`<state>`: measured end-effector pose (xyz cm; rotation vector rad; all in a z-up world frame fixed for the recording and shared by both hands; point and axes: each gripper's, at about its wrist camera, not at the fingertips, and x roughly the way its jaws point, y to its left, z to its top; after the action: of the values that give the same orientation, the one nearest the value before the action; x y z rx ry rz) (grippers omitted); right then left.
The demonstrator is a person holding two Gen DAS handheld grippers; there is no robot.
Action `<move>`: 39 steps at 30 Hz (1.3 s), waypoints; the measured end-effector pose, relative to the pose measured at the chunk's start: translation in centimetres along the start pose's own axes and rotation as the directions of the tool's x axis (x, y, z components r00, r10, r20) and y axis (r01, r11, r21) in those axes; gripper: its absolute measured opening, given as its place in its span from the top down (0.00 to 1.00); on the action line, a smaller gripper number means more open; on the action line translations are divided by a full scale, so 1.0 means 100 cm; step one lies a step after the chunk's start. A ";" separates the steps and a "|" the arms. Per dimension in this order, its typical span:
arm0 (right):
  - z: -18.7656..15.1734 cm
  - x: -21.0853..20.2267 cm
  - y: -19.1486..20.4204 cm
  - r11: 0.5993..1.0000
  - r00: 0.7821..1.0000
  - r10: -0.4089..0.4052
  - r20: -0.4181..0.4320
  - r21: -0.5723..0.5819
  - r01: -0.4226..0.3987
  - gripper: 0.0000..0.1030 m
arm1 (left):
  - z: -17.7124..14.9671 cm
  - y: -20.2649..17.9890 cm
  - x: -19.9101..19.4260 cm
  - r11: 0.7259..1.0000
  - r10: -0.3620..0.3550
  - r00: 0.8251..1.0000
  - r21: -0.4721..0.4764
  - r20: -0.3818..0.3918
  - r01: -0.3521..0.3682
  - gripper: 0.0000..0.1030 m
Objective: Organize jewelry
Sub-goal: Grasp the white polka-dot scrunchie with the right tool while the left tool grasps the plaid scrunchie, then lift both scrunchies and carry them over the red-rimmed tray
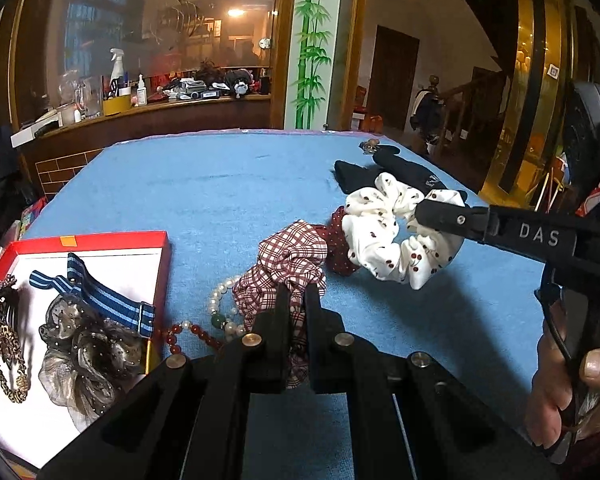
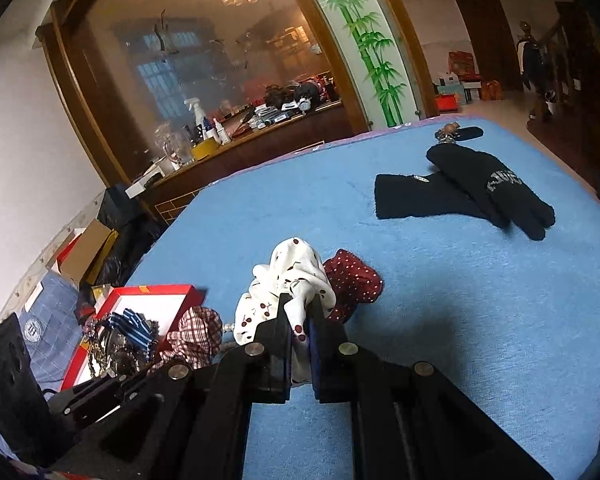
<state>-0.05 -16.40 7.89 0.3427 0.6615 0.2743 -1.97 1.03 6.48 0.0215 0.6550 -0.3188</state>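
Note:
My left gripper (image 1: 298,300) is shut on a red-and-white plaid scrunchie (image 1: 288,268) lying on the blue cloth. My right gripper (image 2: 300,312) is shut on a white cherry-print scrunchie (image 2: 288,280); the left wrist view shows its fingers (image 1: 440,216) on that scrunchie (image 1: 380,240). A dark red dotted scrunchie (image 2: 352,280) lies under it. A pearl bracelet (image 1: 220,308) and a red bead bracelet (image 1: 196,332) lie beside the plaid scrunchie. The red box (image 1: 156,280) at the left holds a blue striped band (image 1: 100,296), a grey organza scrunchie (image 1: 84,352) and metal hair clips (image 1: 4,320).
Black gloves (image 2: 472,188) and a small keychain (image 2: 448,130) lie at the far right of the blue table (image 1: 220,200). A wooden counter with bottles (image 1: 120,96) stands behind the table. Boxes and bags (image 2: 80,260) sit off the table's left edge.

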 end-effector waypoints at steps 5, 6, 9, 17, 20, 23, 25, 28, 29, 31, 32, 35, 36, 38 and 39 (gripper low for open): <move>-0.001 0.002 0.003 1.000 1.000 0.000 -0.004 -0.015 0.000 0.93 | 0.001 0.004 -0.002 1.000 0.004 1.000 -0.010 0.005 -0.004 0.94; -0.001 0.002 0.003 1.000 1.000 -0.001 -0.003 -0.016 0.001 0.93 | 0.001 0.005 -0.002 1.000 0.005 1.000 -0.012 0.004 -0.005 0.94; -0.001 0.001 0.003 1.000 1.000 -0.001 -0.002 -0.015 0.001 0.93 | 0.001 0.004 -0.001 1.000 0.012 1.000 -0.013 0.004 -0.012 0.94; -0.003 0.001 0.007 0.999 1.000 -0.004 -0.002 -0.035 0.004 0.93 | 0.002 0.007 -0.001 0.999 0.030 1.000 -0.020 0.003 -0.030 0.94; -0.003 0.001 0.007 0.999 1.000 -0.005 -0.003 -0.038 0.004 0.93 | 0.002 0.007 -0.002 0.999 0.036 0.999 -0.021 0.007 -0.036 0.94; -0.004 0.001 0.008 0.999 1.000 -0.008 -0.003 -0.045 0.008 0.93 | 0.001 0.006 -0.002 0.999 0.040 0.999 -0.021 0.007 -0.040 0.94; -0.004 0.001 0.009 0.999 1.000 -0.012 -0.003 -0.051 0.011 0.93 | 0.002 0.007 -0.003 0.999 0.043 0.999 -0.022 0.005 -0.043 0.94; -0.005 0.002 0.011 0.998 1.000 -0.016 -0.006 -0.063 0.016 0.93 | 0.002 0.008 -0.004 0.999 0.046 0.999 -0.026 0.008 -0.046 0.94; -0.006 0.002 0.012 0.998 1.000 -0.019 -0.008 -0.066 0.018 0.93 | 0.003 0.008 -0.004 0.999 0.048 0.999 -0.026 0.009 -0.048 0.94; -0.006 0.002 0.012 0.997 1.000 -0.020 -0.008 -0.070 0.019 0.93 | 0.003 0.008 -0.004 0.998 0.055 0.998 -0.026 0.011 -0.054 0.94; -0.006 0.002 0.013 0.997 1.000 -0.021 -0.007 -0.072 0.020 0.93 | 0.004 0.008 -0.004 0.998 0.059 0.998 -0.026 0.013 -0.059 0.94; -0.007 0.002 0.016 0.996 1.000 -0.022 -0.006 -0.081 0.022 0.92 | 0.004 0.008 -0.004 0.997 0.065 0.998 -0.030 0.016 -0.064 0.94; -0.008 0.002 0.017 0.996 1.000 -0.020 -0.007 -0.084 0.020 0.92 | 0.004 0.009 -0.005 0.997 0.069 0.997 -0.032 0.020 -0.069 0.94; -0.009 0.001 0.021 0.995 1.000 -0.023 -0.003 -0.099 0.022 0.92 | 0.005 0.010 -0.006 0.996 0.080 0.996 -0.035 0.026 -0.079 0.94; -0.010 0.000 0.024 0.994 1.000 -0.026 0.000 -0.110 0.026 0.92 | 0.005 0.011 -0.006 0.996 0.083 0.996 -0.037 0.027 -0.082 0.94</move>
<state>-1.00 -14.00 8.03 0.2288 0.6490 0.2850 -1.81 2.15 7.12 0.0094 0.6299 -0.2270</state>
